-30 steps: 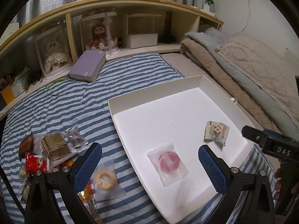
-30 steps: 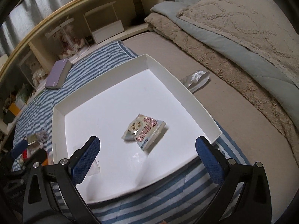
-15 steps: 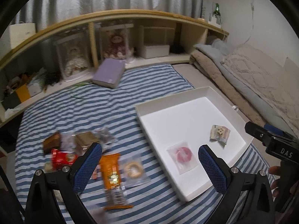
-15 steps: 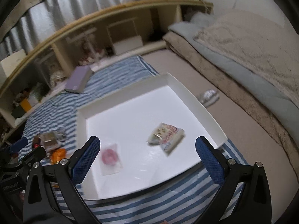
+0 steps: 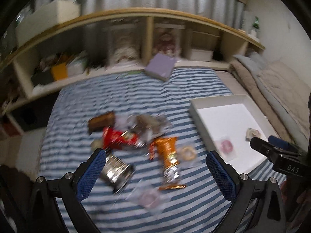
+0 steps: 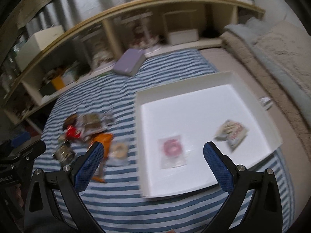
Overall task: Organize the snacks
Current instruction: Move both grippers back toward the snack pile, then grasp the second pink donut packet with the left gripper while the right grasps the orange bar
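A white tray (image 6: 252,178) lies on the striped blanket and holds a pink ring snack (image 6: 172,148) in a clear wrapper and a small printed packet (image 6: 233,133). A pile of loose snacks lies to its left: an orange packet (image 5: 169,155), a red packet (image 5: 116,138), a brown bar (image 5: 102,121), a silver-wrapped one (image 5: 116,172), a beige ring snack (image 5: 187,153). My left gripper (image 5: 155,172) is open and empty above the pile. My right gripper (image 6: 155,165) is open and empty above the tray's left edge. Both views are blurred.
A purple book (image 5: 160,68) lies at the blanket's far edge. A low wooden shelf (image 5: 136,38) with boxes and dolls runs along the back. Beige and grey bedding (image 6: 281,48) lies to the right of the tray.
Both grippers have pulled back and swung left, away from the tray. The left view now centres on the snack pile; the right view shows the whole tray and the pile.
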The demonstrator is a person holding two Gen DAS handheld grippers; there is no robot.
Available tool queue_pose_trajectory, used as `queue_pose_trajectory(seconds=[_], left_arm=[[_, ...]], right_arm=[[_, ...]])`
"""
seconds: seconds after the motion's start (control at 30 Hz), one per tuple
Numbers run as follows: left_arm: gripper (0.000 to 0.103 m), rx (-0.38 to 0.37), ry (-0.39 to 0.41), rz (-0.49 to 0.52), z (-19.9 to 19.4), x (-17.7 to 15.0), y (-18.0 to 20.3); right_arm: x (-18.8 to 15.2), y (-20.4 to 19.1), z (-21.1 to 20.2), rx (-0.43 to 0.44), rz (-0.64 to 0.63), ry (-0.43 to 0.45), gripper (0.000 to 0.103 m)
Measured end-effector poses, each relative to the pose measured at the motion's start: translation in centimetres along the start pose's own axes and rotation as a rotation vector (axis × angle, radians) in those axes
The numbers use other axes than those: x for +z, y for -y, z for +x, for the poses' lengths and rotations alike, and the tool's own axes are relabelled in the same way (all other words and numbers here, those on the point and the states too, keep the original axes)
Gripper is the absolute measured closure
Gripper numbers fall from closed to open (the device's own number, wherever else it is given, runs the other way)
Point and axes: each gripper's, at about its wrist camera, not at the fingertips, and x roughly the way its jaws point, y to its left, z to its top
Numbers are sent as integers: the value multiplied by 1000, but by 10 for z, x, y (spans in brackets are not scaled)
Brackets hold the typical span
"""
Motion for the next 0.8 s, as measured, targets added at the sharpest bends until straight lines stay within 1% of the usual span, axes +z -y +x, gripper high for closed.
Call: queue_pose_trajectory(seconds=[0.1, 0.17, 0.2, 0.23, 0.33, 0.4, 0.47, 0.53, 0.63, 0.67, 0.7, 0.77, 0.8], left_arm=[[0, 28, -26, -95, -3, -13, -20], [0, 48, -49, -186, -5, -28, -36], [2, 52, -63, -239, -6, -36, -44], [7, 47, -76, -281, -5, -40, -49], [17, 11, -126, -426, -5, -64, -68], [22, -30, -151, -501, -1, -72, -78], [24, -77, -172, -569, 2, -81, -82], [25, -119, -189, -616, 3, -91, -83], [28, -167, -209, -669, 6, -97, -87], [29, -176, -214, -684, 7, -101, -90], [34, -174, -228, -701, 8, -103, -90], [34, -195, -230, -738, 15, -105, -101], [34, -200, -230, -758, 15, -107, -104]], right_arm=[[-5, -17, 14, 54, 1, -44, 0], [-10, -28, 22, 85, 3, -66, 0], [-13, -36, 28, 107, 3, -82, 3], [-15, -42, 32, 123, 2, -95, 6], [-25, -64, 51, 197, -8, -157, 10], [-32, -79, 66, 228, -12, -195, 13], [-39, -91, 81, 254, -6, -237, 16], [-45, -101, 97, 265, -3, -271, 18], [-53, -111, 116, 252, -18, -300, 19], [-55, -113, 122, 245, -26, -303, 19], [-58, -113, 128, 239, -36, -306, 20], [-63, -112, 140, 238, -37, -328, 27], [-66, -110, 146, 242, -34, -352, 39]])
